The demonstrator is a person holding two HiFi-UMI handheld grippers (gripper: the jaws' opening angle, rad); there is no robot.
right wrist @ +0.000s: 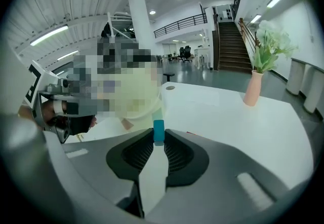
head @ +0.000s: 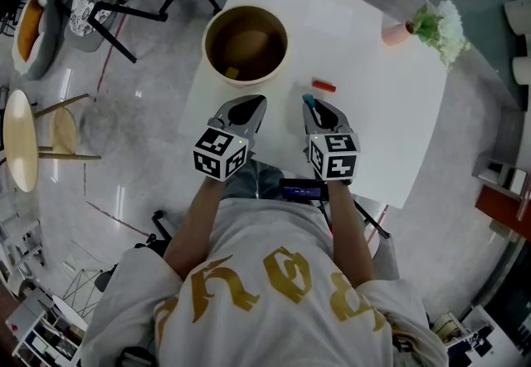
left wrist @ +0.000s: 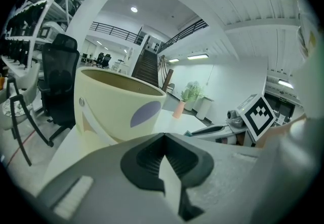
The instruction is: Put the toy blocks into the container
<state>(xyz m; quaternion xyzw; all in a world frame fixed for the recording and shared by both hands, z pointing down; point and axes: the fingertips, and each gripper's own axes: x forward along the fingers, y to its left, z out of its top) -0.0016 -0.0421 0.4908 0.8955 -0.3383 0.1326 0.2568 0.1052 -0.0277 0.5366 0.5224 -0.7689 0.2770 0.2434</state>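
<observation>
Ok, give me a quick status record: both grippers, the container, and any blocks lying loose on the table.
left gripper: jaws shut, nothing between them
right gripper: jaws shut on a blue block
container: cream bucket, upright on the white table, a small yellow piece inside
loose blocks: one red block, on the table to the right of the container
likely next: carry the blue block over the container and let go

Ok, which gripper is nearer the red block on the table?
Right. The right gripper, pinching a blue block, has its tip just short of the red block; the left gripper is further left, before the bucket.
</observation>
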